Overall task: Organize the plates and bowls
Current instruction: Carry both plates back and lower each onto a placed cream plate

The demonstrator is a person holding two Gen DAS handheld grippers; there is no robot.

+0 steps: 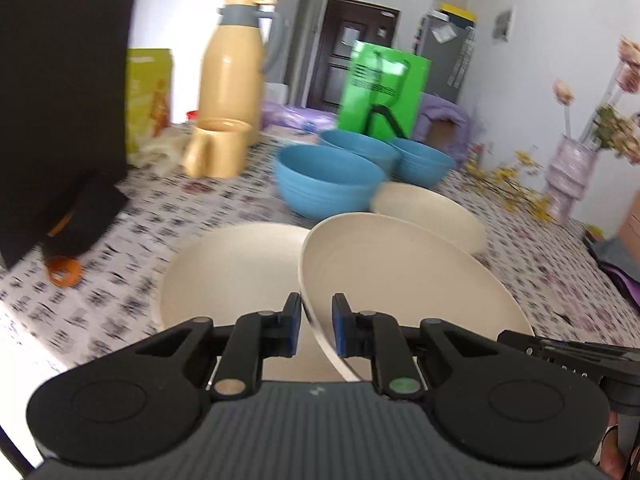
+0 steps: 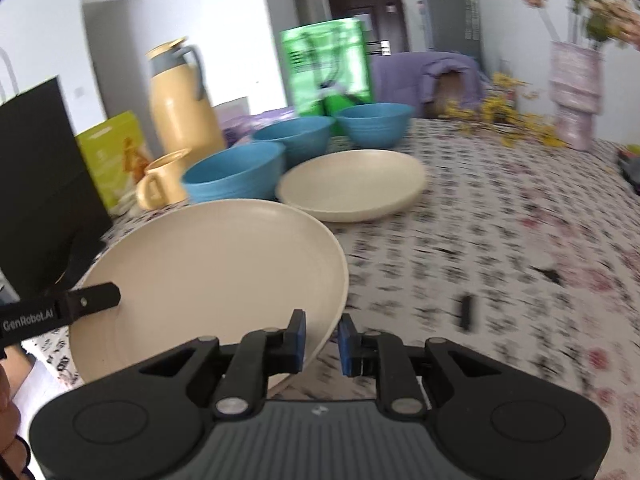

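Tilting between your tongs, the cream plate [image 1: 400, 276] hangs over the table [image 1: 160, 208]. Your left gripper [image 1: 316, 326] pinches its left rim, your right gripper [image 2: 322, 340] its right rim. Another plate [image 1: 232, 272] lies partly hidden beneath; motion blur smears the tablecloth pattern.

You have three cream plates [image 1: 400, 276] [image 1: 232, 272] [image 1: 436, 212], three blue bowls [image 1: 328, 184] [image 1: 360, 146] [image 1: 424, 162], one yellow thermos jug [image 1: 232, 60], one yellow mug [image 1: 220, 146] and one green bag [image 1: 380, 88] before you on the surface [image 1: 168, 208].
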